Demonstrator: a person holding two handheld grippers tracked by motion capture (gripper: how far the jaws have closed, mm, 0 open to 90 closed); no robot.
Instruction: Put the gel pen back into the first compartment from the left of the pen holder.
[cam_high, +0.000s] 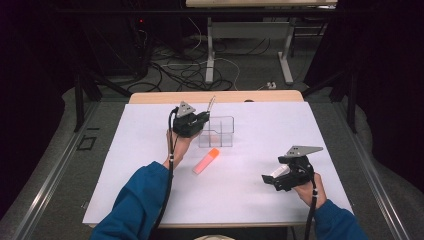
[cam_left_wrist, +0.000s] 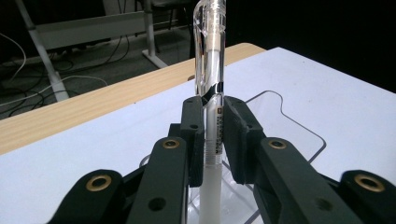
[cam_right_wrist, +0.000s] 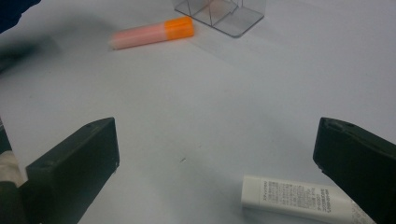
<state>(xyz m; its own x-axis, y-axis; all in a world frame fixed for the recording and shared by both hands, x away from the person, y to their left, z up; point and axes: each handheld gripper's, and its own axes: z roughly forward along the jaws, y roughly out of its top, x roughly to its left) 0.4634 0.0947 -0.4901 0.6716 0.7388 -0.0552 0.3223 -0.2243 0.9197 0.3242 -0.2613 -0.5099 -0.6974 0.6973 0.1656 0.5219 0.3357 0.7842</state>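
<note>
Left gripper (cam_left_wrist: 212, 135) clamps clear pen (cam_left_wrist: 210, 60) upright, long axis vertical

I see an orange-capped pink highlighter (cam_high: 206, 161) lying flat just below the middle of the high view on a white sheet (cam_high: 150, 150). A white tube with printed text (cam_right_wrist: 294, 198) lies at the lower right of the right gripper view. A wooden table edge (cam_high: 150, 97) runs above the sheet. Tangled cables (cam_high: 185, 70) lie on the floor near the top.
</note>
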